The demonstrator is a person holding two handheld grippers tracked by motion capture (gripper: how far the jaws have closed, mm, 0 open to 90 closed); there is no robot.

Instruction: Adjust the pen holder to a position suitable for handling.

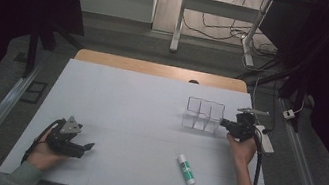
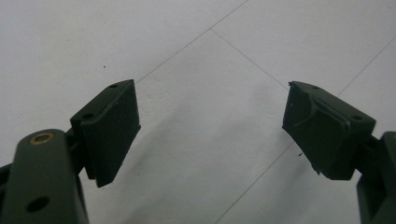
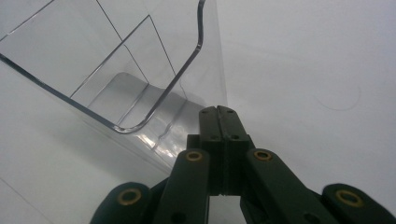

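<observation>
A clear plastic organizer (image 1: pixel 203 114) with several compartments stands on the white table (image 1: pixel 138 118), right of the middle. My right gripper (image 1: pixel 224 126) is shut, and its tips are against the organizer's right end wall. In the right gripper view the jaws (image 3: pixel 218 112) are pressed together at the foot of the clear organizer (image 3: pixel 116 70); I cannot tell whether the thin wall is pinched between them. A white glue stick with a green label (image 1: pixel 186 170) lies near the front edge. My left gripper (image 1: pixel 86 148) rests at the front left, open (image 2: pixel 212 126), with bare table between its pads.
The white sheet ends in a wooden table edge (image 1: pixel 161 69) at the back. Metal rails (image 1: pixel 2 111) run along both sides of the table. A desk frame with cables (image 1: pixel 214 25) stands beyond on the floor.
</observation>
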